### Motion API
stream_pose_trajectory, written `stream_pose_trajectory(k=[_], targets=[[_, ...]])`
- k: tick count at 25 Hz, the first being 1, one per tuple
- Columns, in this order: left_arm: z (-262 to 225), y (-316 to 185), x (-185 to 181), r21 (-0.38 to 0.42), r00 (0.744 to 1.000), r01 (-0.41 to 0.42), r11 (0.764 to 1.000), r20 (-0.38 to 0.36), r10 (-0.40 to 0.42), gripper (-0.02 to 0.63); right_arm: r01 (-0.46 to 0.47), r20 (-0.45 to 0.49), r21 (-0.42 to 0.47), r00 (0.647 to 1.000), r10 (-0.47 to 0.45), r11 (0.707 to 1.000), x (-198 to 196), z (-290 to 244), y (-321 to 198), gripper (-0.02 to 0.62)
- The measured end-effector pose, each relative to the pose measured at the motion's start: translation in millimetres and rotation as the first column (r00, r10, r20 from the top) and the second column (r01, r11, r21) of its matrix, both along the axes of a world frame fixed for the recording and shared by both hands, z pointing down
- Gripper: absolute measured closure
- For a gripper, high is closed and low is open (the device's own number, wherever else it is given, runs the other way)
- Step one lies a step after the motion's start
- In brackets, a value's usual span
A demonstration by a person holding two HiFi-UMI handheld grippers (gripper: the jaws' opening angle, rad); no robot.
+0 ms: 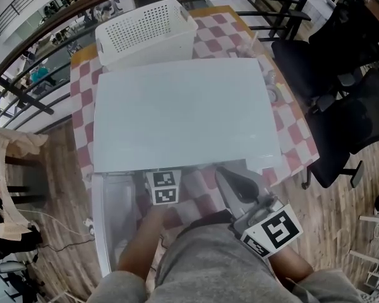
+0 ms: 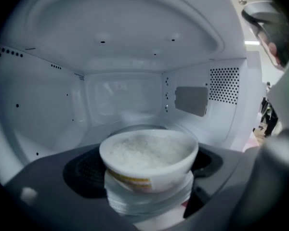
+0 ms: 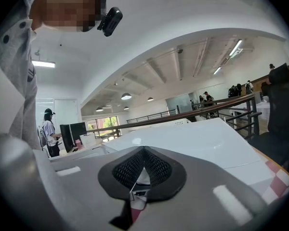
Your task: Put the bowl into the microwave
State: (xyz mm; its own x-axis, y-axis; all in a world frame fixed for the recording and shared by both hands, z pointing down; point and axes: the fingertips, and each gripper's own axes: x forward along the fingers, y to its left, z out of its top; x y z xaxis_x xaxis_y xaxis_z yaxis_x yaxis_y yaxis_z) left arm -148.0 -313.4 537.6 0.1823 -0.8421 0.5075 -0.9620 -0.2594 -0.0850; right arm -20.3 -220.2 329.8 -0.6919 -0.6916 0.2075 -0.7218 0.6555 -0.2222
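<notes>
A white bowl (image 2: 148, 160) with a yellow band, full of rice, sits between the grey jaws of my left gripper (image 2: 144, 170), which is shut on it. The bowl hangs at the mouth of the white microwave's cavity (image 2: 120, 100), just above the glass turntable (image 2: 135, 129). From the head view the microwave (image 1: 183, 112) shows only its top, and the left gripper (image 1: 163, 187) reaches under its front edge, hiding the bowl. The door (image 1: 110, 219) stands open at the left. My right gripper (image 1: 240, 188) is held in front of the microwave, shut (image 3: 143, 170) and empty.
A white perforated basket (image 1: 145, 30) stands behind the microwave on the checkered table (image 1: 297, 131). Black office chairs (image 1: 347, 106) crowd the right side. A dark railing (image 1: 44, 36) runs behind. A person (image 3: 48, 129) stands at a desk far off.
</notes>
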Motion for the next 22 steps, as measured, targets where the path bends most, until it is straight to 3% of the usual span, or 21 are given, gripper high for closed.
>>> stream_pose_trajectory(k=[11,17,22], targets=[[9,2,2,-0.041,0.998,-0.044,0.998,0.049,0.046,0.100,-0.017,0.006,0.022,1.000,0.017,1.000,-5,-7,4,0.597],[8,8,11,-0.044,0.994,-0.109,0.993,-0.013,0.109,0.072,-0.031,0.006,0.042,1.000,0.030,0.999,-6,-12,13,0.597],[-8,21,4,0.000,0.994,-0.094,0.996,-0.052,0.094,0.058,-0.044,0.003,0.062,0.999,0.044,0.997,-3,-18,20,0.597]])
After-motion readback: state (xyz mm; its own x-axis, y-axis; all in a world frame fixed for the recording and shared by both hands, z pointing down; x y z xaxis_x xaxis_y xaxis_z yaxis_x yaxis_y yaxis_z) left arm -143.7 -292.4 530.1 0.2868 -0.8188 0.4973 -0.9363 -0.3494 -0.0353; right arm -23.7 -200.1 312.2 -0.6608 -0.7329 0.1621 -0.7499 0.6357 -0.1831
